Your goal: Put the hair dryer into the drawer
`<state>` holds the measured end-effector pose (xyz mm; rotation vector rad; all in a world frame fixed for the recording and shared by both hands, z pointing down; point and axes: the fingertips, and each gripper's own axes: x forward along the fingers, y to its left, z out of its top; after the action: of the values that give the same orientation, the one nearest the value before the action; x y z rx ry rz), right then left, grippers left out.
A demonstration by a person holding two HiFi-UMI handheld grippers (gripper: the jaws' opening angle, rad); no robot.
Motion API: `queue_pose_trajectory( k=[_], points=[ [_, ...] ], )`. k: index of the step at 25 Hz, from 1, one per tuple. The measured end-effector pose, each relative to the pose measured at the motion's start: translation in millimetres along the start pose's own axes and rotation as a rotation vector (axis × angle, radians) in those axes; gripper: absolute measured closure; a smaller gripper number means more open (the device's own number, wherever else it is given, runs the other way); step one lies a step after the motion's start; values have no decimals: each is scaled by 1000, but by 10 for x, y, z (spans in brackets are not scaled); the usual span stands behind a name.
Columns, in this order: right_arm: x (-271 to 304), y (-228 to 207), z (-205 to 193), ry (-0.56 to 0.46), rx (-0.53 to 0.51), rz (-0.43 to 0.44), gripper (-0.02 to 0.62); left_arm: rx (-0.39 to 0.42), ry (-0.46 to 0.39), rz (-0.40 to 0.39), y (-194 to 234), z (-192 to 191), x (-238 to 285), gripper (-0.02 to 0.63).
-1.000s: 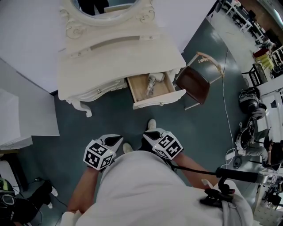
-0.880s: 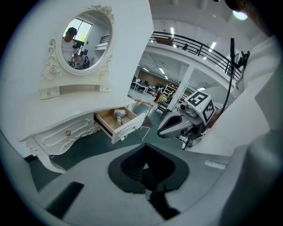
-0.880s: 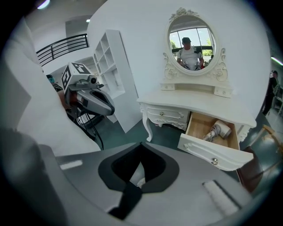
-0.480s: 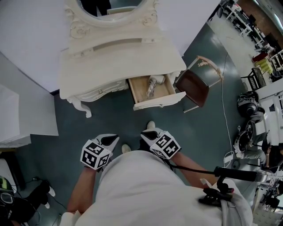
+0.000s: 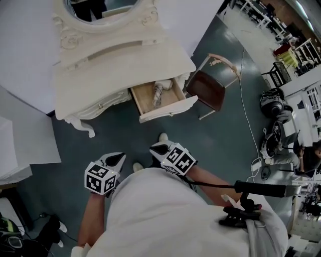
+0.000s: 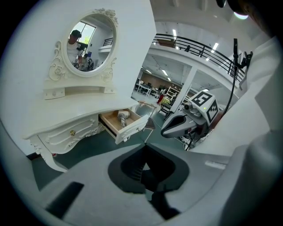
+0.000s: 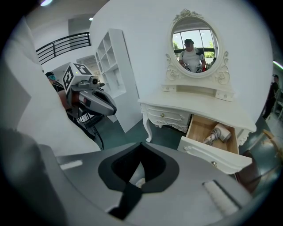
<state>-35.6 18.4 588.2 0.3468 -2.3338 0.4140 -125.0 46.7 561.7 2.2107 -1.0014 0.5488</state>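
Observation:
The white hair dryer [image 5: 159, 92] lies inside the open wooden drawer [image 5: 168, 109] of a white dressing table [image 5: 108, 62]. It also shows in the left gripper view, hair dryer [image 6: 122, 118] in drawer [image 6: 128, 129], and in the right gripper view, hair dryer [image 7: 219, 133] in drawer [image 7: 211, 155]. Both grippers hang near my waist, well back from the drawer. The left gripper [image 5: 116, 160] is shut and holds nothing; the left gripper [image 6: 148, 168] points towards the table. The right gripper [image 5: 159, 149] is likewise shut and empty, with the right gripper [image 7: 138, 171] aimed at the table's left leg.
A brown-seated chair [image 5: 206, 89] stands just right of the drawer. An oval mirror [image 5: 103, 7] tops the table. A white shelf unit [image 7: 112, 66] stands left of the table, and equipment with cables [image 5: 275, 135] lies at the right. My shoe [image 5: 163, 137] rests on the dark floor.
In the head view the table, drawer and chair have slid leftward and slightly up. Both grippers stay shut near the waist and have hardly moved.

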Motion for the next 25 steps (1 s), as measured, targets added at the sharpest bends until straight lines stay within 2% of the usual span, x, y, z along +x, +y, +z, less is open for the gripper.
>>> queue_pose_trajectory(
  k=[25],
  points=[
    [-21, -246, -135, 14, 25, 15, 597, -9, 64, -26, 2, 72, 326, 603]
  ],
)
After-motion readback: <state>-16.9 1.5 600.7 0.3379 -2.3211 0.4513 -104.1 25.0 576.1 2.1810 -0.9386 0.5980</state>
